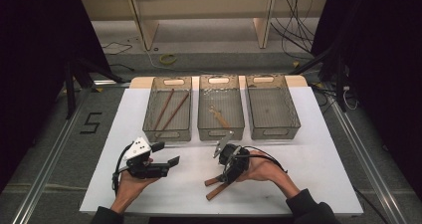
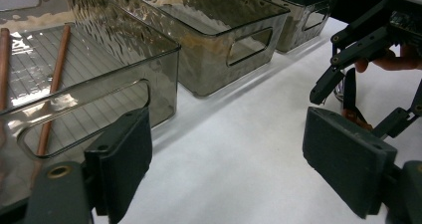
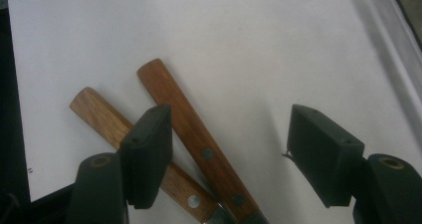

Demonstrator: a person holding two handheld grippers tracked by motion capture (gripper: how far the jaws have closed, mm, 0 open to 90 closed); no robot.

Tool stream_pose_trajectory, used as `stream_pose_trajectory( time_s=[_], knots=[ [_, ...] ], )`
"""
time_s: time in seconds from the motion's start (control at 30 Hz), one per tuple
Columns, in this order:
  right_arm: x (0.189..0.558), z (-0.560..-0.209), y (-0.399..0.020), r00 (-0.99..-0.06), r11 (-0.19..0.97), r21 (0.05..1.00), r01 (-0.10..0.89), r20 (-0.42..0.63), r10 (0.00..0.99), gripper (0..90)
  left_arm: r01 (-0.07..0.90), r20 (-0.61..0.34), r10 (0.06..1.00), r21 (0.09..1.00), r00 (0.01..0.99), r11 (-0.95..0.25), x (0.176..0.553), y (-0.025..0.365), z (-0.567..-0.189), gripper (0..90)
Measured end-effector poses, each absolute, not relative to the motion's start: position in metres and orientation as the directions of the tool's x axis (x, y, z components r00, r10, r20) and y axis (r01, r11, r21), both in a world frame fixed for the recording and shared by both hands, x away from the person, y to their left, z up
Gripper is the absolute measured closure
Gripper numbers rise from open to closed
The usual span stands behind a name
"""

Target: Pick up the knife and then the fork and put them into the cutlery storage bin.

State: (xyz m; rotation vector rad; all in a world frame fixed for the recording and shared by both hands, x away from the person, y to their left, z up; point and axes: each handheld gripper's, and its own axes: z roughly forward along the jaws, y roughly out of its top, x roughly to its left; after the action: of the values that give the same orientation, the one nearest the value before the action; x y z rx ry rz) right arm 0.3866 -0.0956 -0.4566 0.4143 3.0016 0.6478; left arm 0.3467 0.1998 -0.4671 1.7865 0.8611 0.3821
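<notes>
left gripper (image 1: 166, 154): jaws apart, hand-held | right gripper (image 1: 226, 162): jaws apart, hand-held

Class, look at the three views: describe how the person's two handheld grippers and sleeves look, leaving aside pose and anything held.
Both are black, with two flat rectangular jaw pads on linkage arms. The left gripper carries a white angular plate with dark dots; the right gripper trails a black cable. Brass-coloured rivets show by the jaws. The sleeves are dark.

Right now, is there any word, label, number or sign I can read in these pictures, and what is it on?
"5": a black digit marked on the grey floor, left of the table.
No readable text on the bins, the wooden handles or either gripper.
</notes>
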Motion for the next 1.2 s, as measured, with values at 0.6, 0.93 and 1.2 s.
stream_pose_trajectory(
  time_s=[0.6,0.93,1.2],
  knots=[
    [0.383,-0.464,-0.089,-0.981,0.918,0.355,0.179,-0.004,0.193,46.9,0.365,-0.133,0.711,0.913,0.691,-0.184,0.345,0.199,-0.467,19.3],
    [0.384,-0.466,-0.087,-0.982,0.929,0.325,0.177,-0.012,0.191,54.2,0.368,-0.134,0.712,0.912,0.689,-0.184,0.345,0.199,-0.467,19.5],
    [0.389,-0.464,-0.088,-0.975,0.929,0.308,0.207,-0.013,0.222,65.4,0.369,-0.134,0.714,0.911,0.688,-0.185,0.345,0.199,-0.467,19.7]
  ],
)
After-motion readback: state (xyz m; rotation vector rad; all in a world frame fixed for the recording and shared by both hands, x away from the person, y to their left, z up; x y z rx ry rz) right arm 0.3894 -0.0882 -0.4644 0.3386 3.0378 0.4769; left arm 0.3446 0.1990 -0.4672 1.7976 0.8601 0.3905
